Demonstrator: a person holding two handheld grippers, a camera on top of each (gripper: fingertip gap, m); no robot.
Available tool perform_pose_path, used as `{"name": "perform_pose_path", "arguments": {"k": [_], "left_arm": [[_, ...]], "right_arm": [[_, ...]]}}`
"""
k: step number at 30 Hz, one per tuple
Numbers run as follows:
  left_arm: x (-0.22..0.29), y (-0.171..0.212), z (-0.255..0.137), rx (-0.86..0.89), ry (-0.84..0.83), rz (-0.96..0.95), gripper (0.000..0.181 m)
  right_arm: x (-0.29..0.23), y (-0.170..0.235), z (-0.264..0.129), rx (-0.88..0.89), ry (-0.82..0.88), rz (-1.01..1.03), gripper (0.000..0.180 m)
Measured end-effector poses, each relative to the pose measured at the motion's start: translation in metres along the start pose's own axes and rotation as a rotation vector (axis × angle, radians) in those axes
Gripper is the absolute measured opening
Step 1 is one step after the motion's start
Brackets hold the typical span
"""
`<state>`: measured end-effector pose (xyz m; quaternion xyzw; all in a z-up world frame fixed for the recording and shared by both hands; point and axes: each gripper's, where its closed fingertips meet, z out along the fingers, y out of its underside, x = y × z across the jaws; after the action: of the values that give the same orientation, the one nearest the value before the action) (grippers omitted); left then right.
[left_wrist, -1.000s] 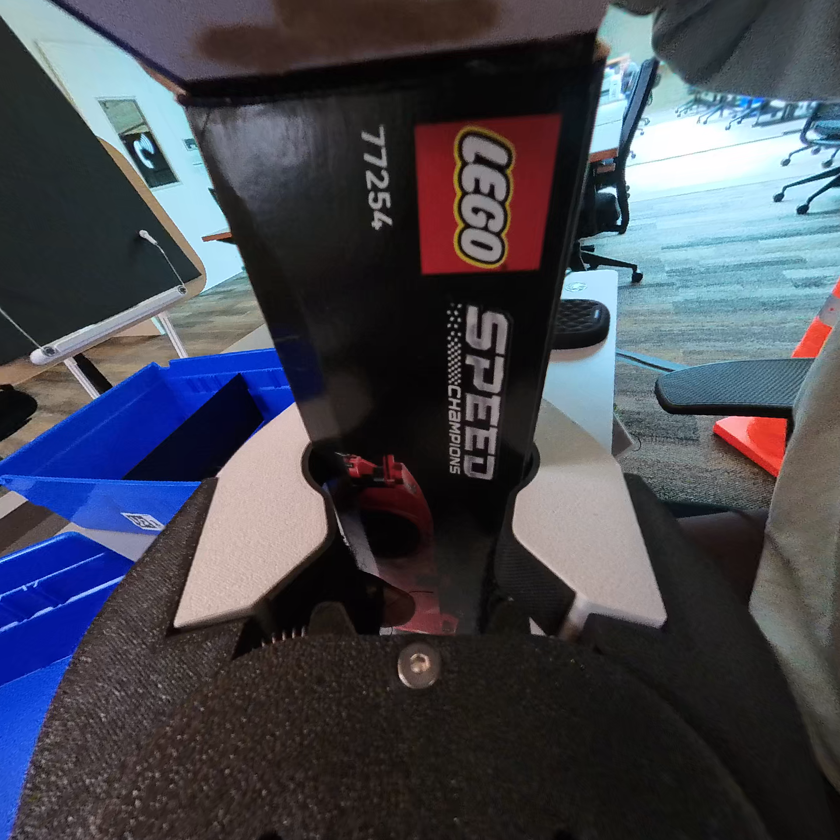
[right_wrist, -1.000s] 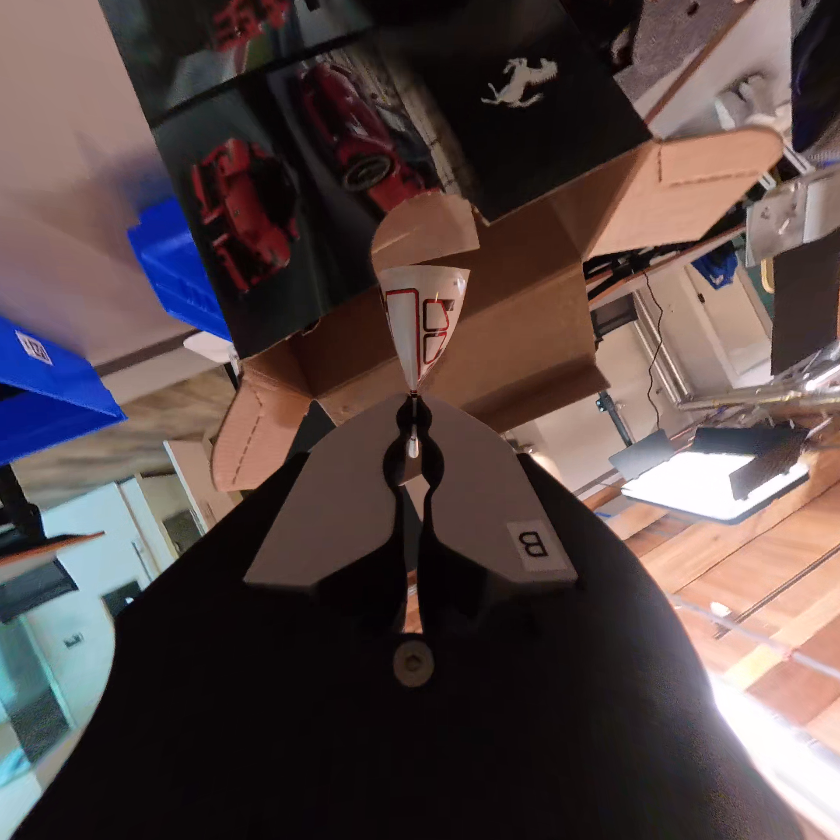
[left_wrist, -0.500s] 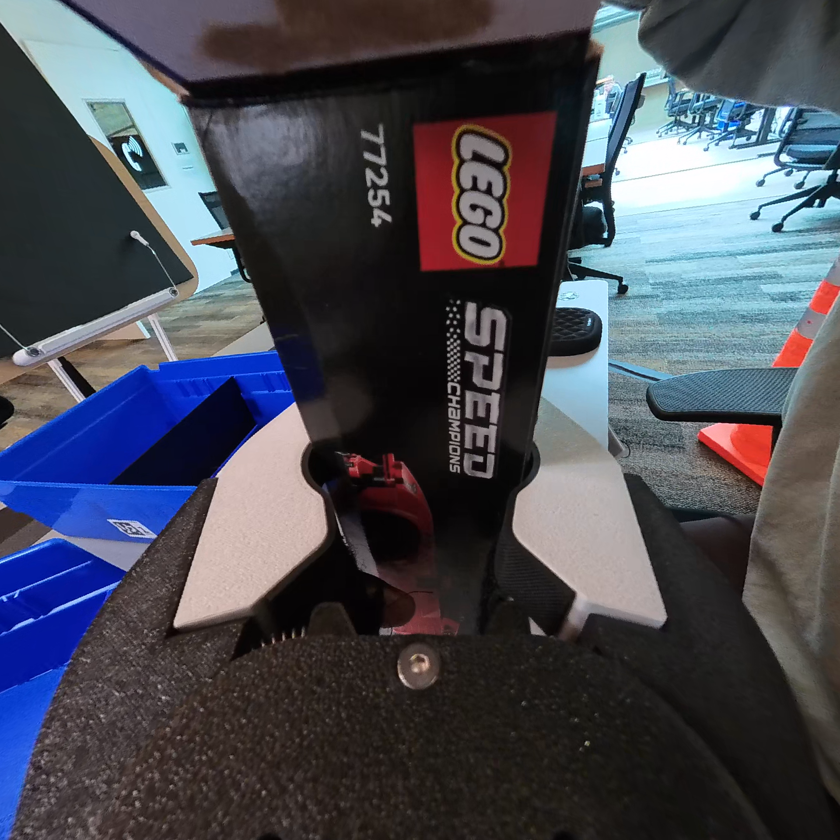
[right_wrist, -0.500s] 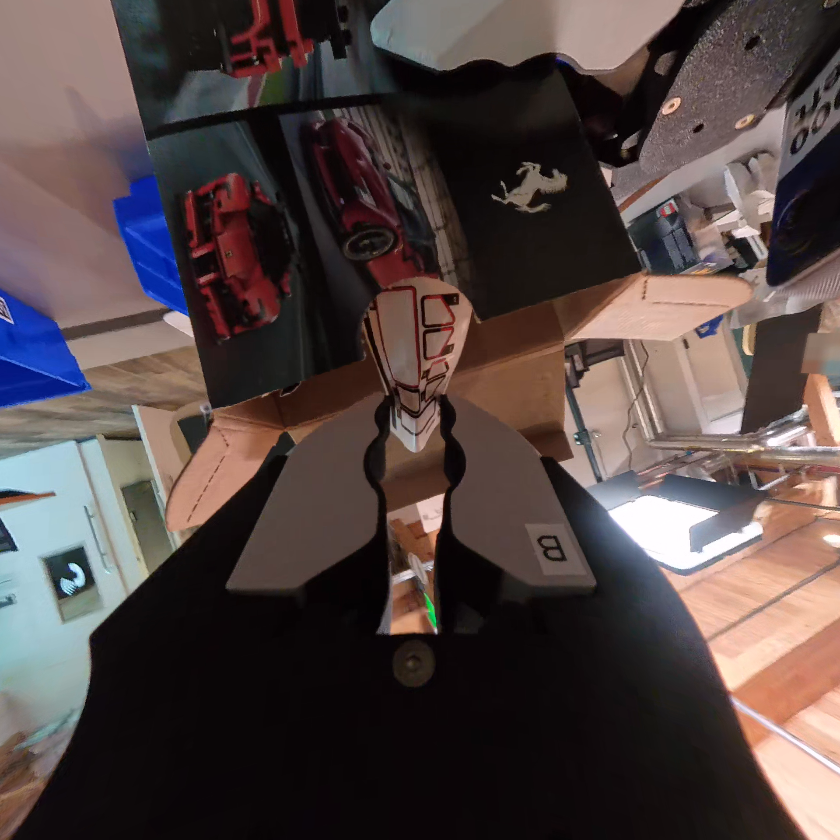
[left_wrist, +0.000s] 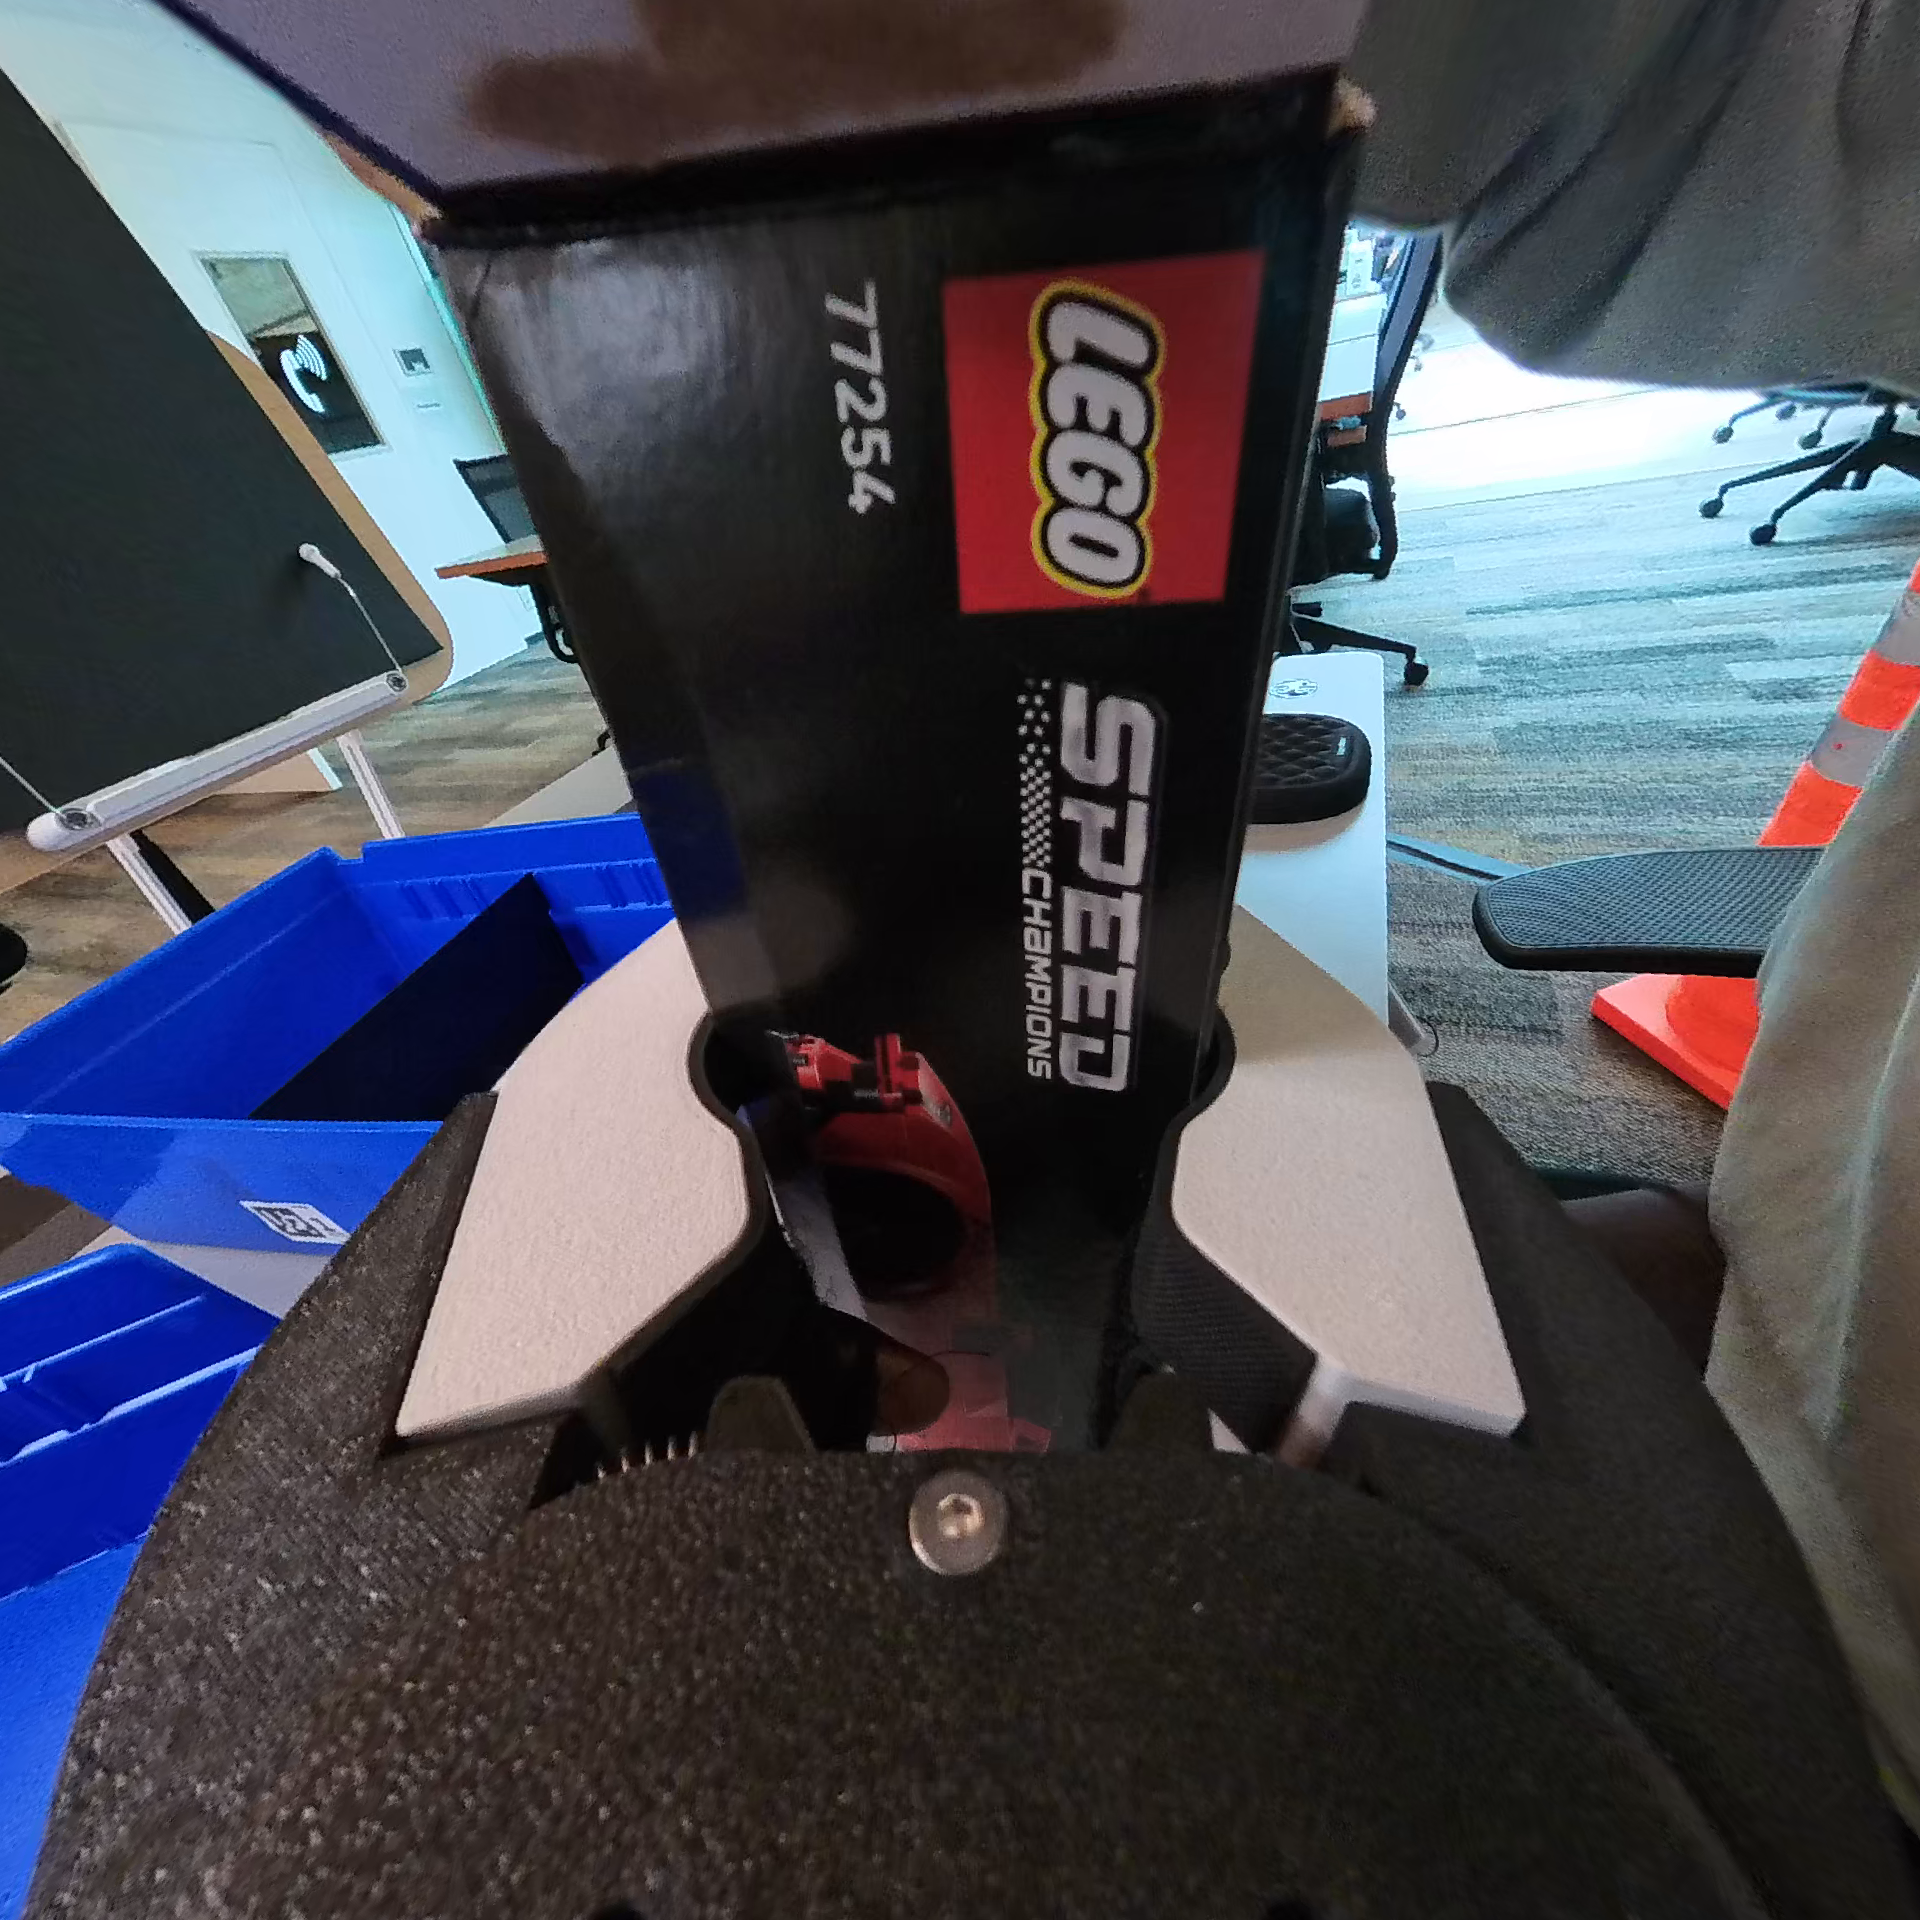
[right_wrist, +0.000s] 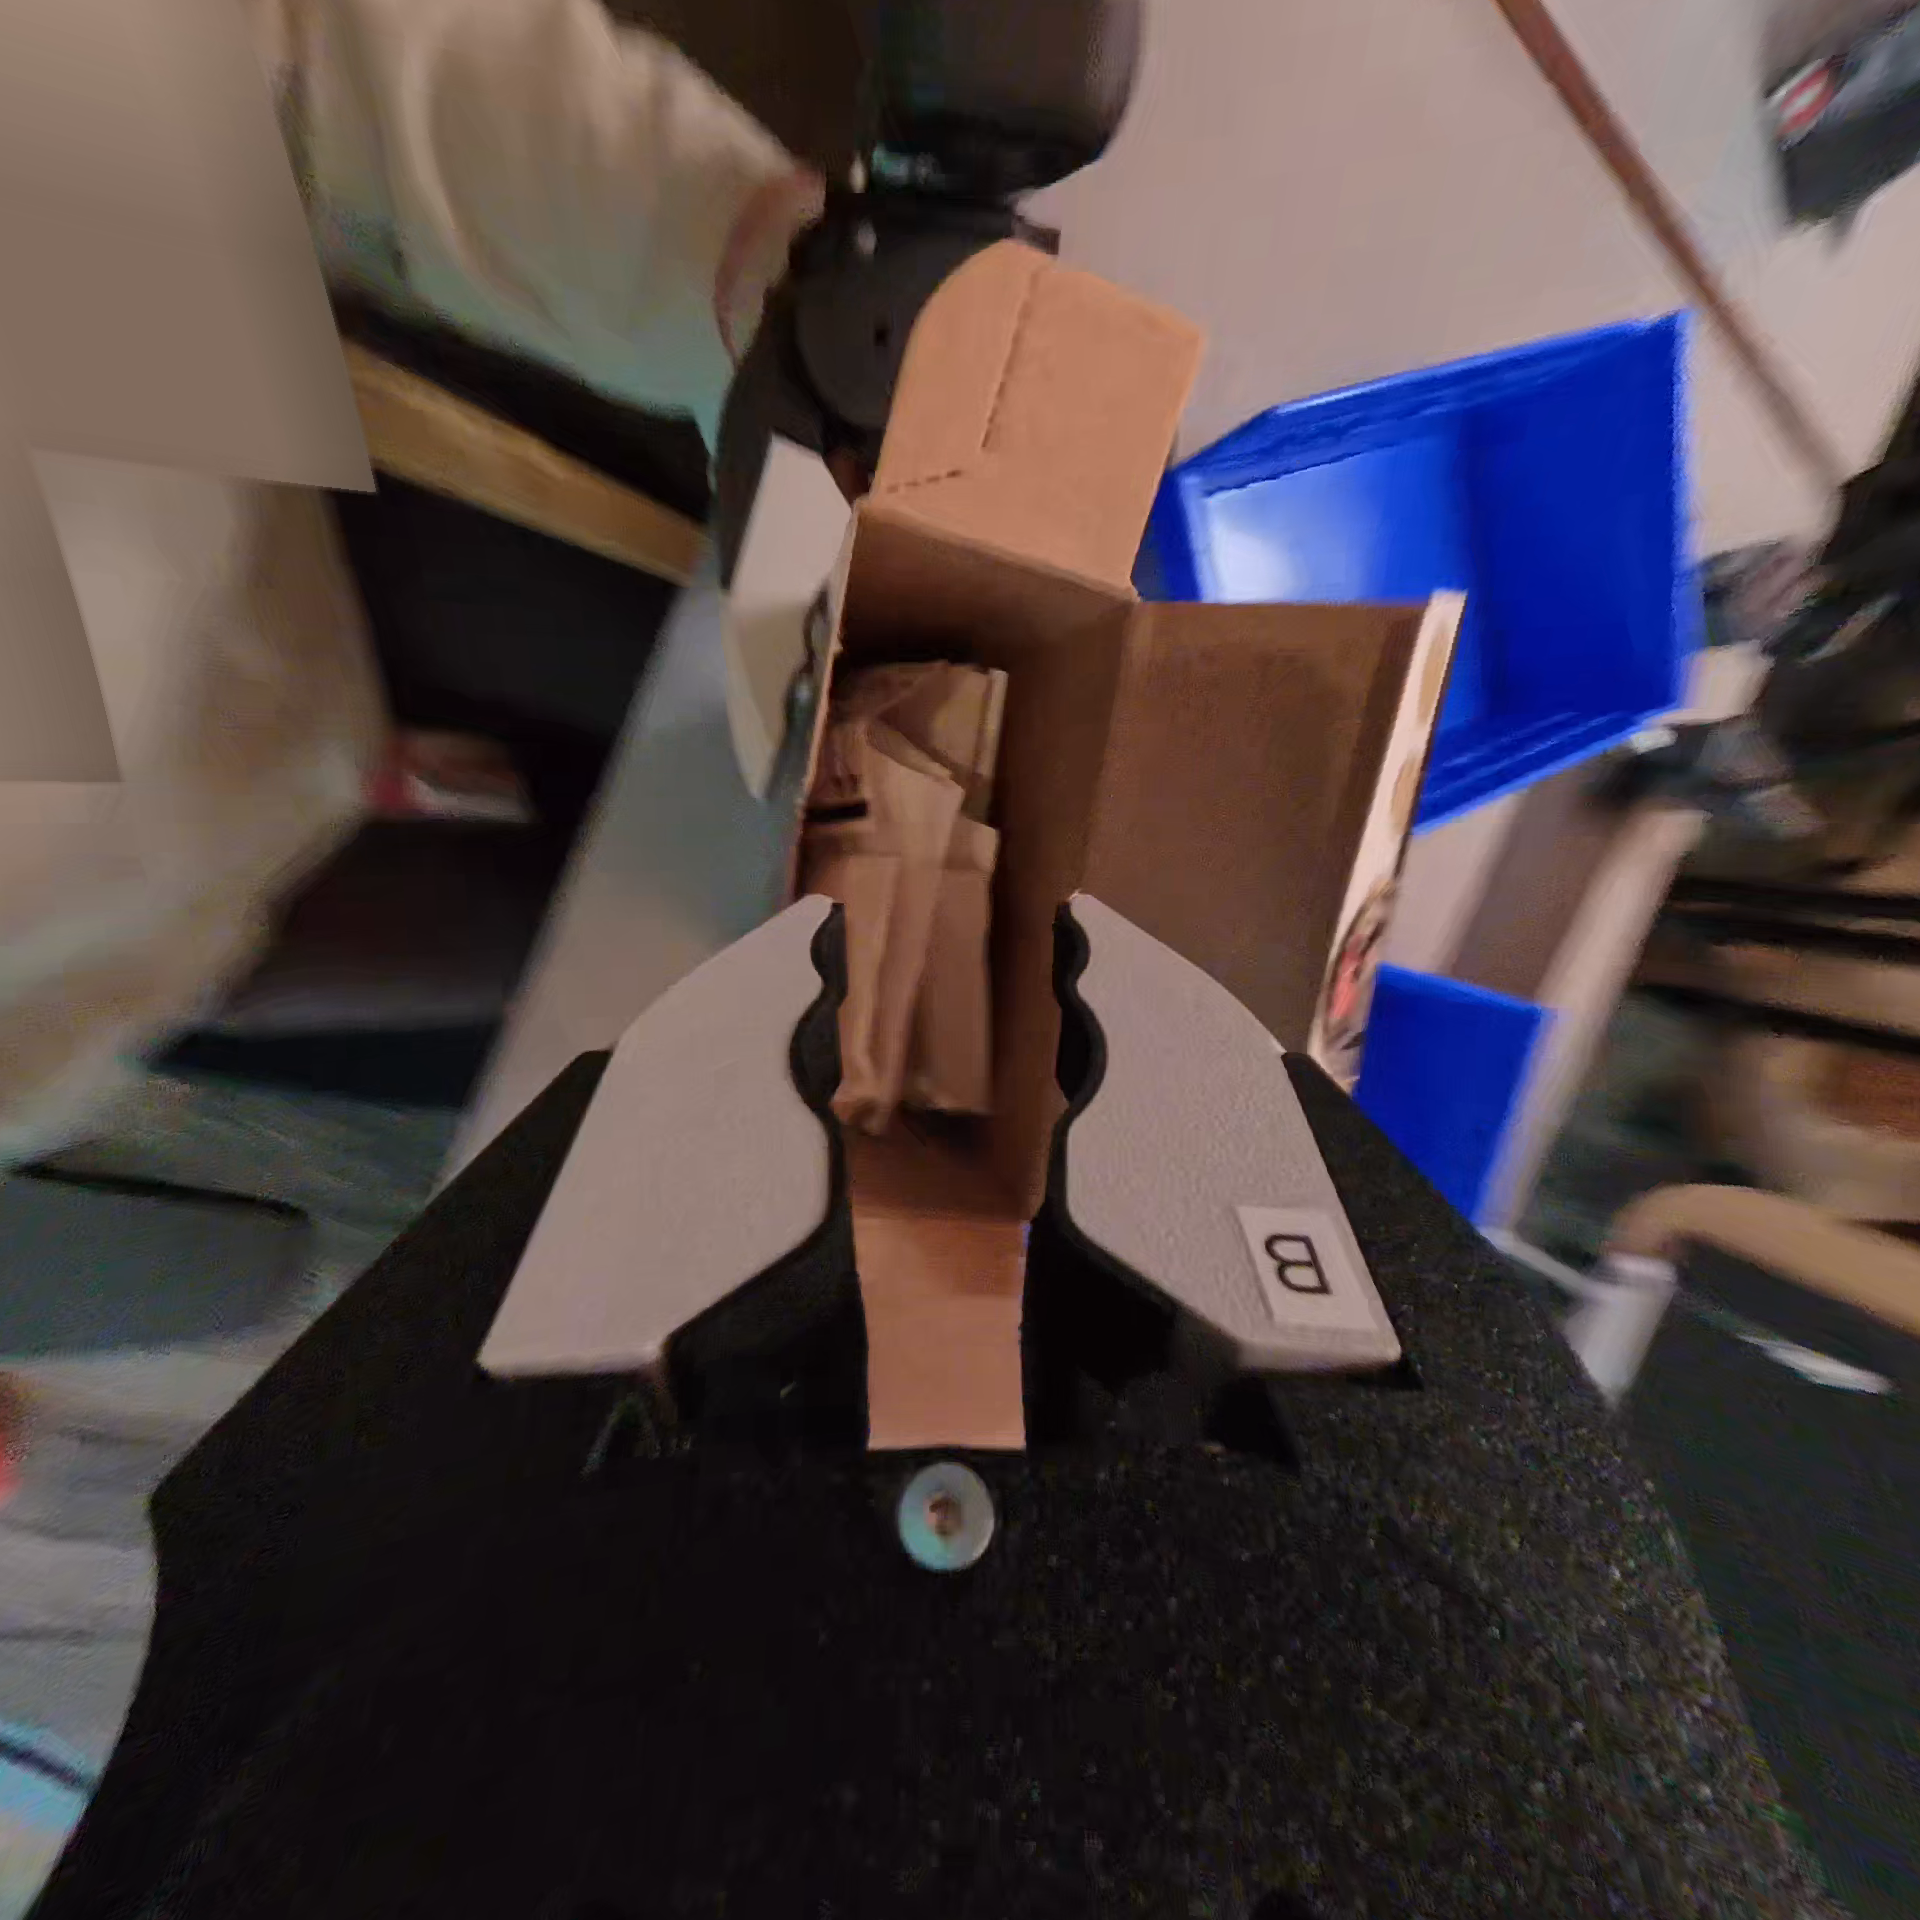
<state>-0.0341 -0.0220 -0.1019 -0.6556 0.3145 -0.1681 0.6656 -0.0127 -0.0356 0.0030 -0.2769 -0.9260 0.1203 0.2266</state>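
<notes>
My left gripper (left_wrist: 961, 1039) is shut on a black toy-brick box (left_wrist: 935, 582) and holds it upright off the table. In the right wrist view, which is motion-blurred, I see the same box's open end (right_wrist: 935, 644) with its brown flaps (right_wrist: 1247, 748) spread. A crumpled brown paper bag (right_wrist: 914, 935) sticks out of the opening. My right gripper (right_wrist: 945, 935) is open right at the opening. Its fingers flank the bag's end, and the lower flap (right_wrist: 945, 1320) lies between them. I cannot tell if they touch the bag.
Blue plastic bins (left_wrist: 312, 997) stand at the left on a white table (left_wrist: 1320, 862) and show behind the box (right_wrist: 1455, 582). A black board on an easel (left_wrist: 156, 520), a chair armrest (left_wrist: 1642, 914), an orange cone (left_wrist: 1714, 1018) and a person's sleeve (left_wrist: 1662, 156) are around.
My right gripper no longer holds the white printed sheet. Its jaws have opened and it has swung round to face the box's open end. The left gripper still holds the box.
</notes>
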Motion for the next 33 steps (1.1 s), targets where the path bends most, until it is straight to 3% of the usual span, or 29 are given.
{"name": "perform_pose_path", "arguments": {"k": [1, 5, 9, 10, 11, 14, 15, 20, 26, 28, 33], "left_arm": [[0.0, 0.0, 0.0, 0.002, 0.001, 0.002, 0.084], [0.003, -0.001, -0.001, 0.016, 0.009, 0.017, 0.083], [0.003, -0.001, -0.001, 0.016, 0.009, 0.015, 0.083], [0.002, -0.001, -0.001, 0.017, 0.01, 0.012, 0.083], [0.002, 0.0, -0.001, 0.017, 0.01, 0.008, 0.083], [-0.001, 0.001, 0.0, 0.009, 0.012, -0.008, 0.083], [-0.002, 0.001, 0.0, 0.006, 0.013, -0.014, 0.083], [-0.008, 0.002, 0.001, 0.015, 0.008, -0.053, 0.082], [-0.013, 0.004, 0.002, 0.014, 0.015, -0.087, 0.081], [-0.013, 0.004, 0.003, 0.008, 0.023, -0.094, 0.081], [-0.021, 0.007, 0.004, 0.008, 0.012, -0.143, 0.082]], "right_arm": [[-0.004, -0.001, -0.001, 0.059, -0.059, 0.107, 0.04], [-0.013, -0.005, -0.018, 0.334, -0.106, 0.301, 0.075], [-0.007, 0.012, -0.056, 0.606, 0.208, 0.31, 0.116], [-0.007, 0.018, -0.07, 0.701, 0.311, 0.318, 0.112], [-0.009, 0.027, -0.084, 0.8, 0.413, 0.327, 0.097], [-0.019, 0.065, -0.113, 1.103, 0.694, 0.378, 0.014], [-0.021, 0.079, -0.113, 1.192, 0.754, 0.419, 0.0], [-0.005, 0.11, -0.044, 1.292, 0.594, 0.667, 0.0], [0.019, 0.082, -0.035, 1.352, 0.528, 0.581, 0.0], [0.025, 0.072, -0.029, 1.304, 0.497, 0.551, 0.0], [0.032, 0.057, 0.007, 0.979, 0.293, 0.561, 0.0]]}}
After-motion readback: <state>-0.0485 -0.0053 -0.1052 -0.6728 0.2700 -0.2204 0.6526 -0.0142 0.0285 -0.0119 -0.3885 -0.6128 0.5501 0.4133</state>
